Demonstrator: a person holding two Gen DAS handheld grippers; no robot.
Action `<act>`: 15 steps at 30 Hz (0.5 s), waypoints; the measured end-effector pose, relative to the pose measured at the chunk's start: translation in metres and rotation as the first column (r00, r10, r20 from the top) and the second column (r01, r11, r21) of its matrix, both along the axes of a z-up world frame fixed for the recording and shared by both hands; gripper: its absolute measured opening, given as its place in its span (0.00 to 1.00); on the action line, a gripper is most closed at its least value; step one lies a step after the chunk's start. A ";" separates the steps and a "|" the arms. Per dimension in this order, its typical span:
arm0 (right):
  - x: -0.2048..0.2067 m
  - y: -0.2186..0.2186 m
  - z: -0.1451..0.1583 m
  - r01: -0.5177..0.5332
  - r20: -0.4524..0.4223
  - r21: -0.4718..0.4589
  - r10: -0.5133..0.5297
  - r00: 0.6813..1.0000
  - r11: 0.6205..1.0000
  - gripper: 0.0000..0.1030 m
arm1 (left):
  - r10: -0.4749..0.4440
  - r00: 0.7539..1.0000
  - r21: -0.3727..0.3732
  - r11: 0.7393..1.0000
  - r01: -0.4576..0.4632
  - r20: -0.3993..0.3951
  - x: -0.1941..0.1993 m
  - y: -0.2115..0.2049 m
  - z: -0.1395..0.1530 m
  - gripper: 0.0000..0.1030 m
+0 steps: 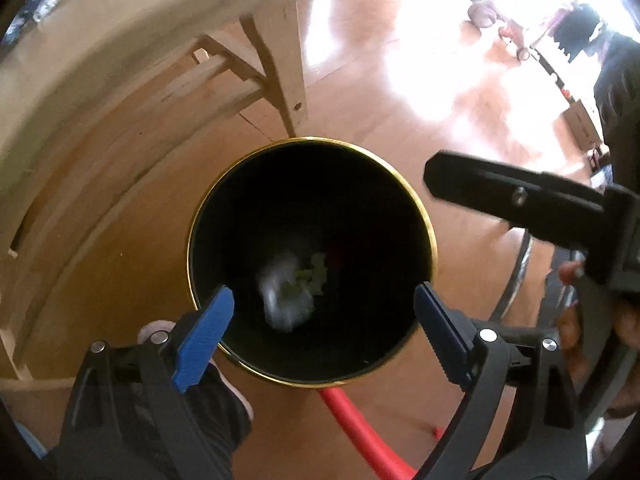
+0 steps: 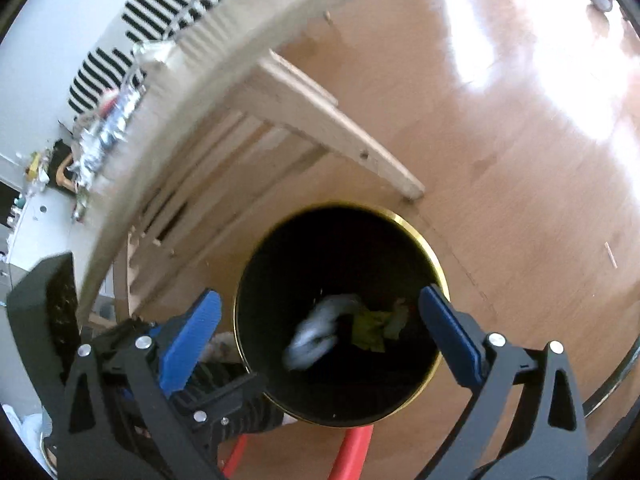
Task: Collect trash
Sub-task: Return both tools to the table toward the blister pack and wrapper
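Observation:
A black bin with a gold rim (image 1: 430, 216) stands on the wooden floor below both grippers; it also shows in the right wrist view (image 2: 438, 264). A blurred white crumpled piece of trash (image 1: 286, 298) is inside its opening, also seen in the right wrist view (image 2: 316, 336), beside yellow-green scraps (image 2: 372, 330) at the bottom. My left gripper (image 1: 324, 340) is open and empty over the bin's near rim. My right gripper (image 2: 320, 340) is open and empty above the bin. The right gripper's body (image 1: 520, 200) shows at the right of the left wrist view.
A light wooden table edge (image 2: 224, 40) curves above the bin, with a wooden chair frame (image 2: 332, 128) under it. Foil and wrapper litter (image 2: 108, 128) lies on the tabletop. A red hose (image 1: 360, 428) runs on the floor by the bin. My shoe (image 1: 236, 396) is near the bin.

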State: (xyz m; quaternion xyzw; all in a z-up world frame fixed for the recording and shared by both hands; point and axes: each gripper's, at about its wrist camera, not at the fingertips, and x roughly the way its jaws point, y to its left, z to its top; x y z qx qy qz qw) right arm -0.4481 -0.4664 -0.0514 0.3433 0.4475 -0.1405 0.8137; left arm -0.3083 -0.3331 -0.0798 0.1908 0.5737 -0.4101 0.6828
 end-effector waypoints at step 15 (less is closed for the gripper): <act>0.103 0.054 0.113 -0.038 0.224 -0.399 0.137 0.965 0.916 0.93 | 0.469 0.830 -0.269 0.877 -0.398 0.301 0.130 0.200 0.158 0.94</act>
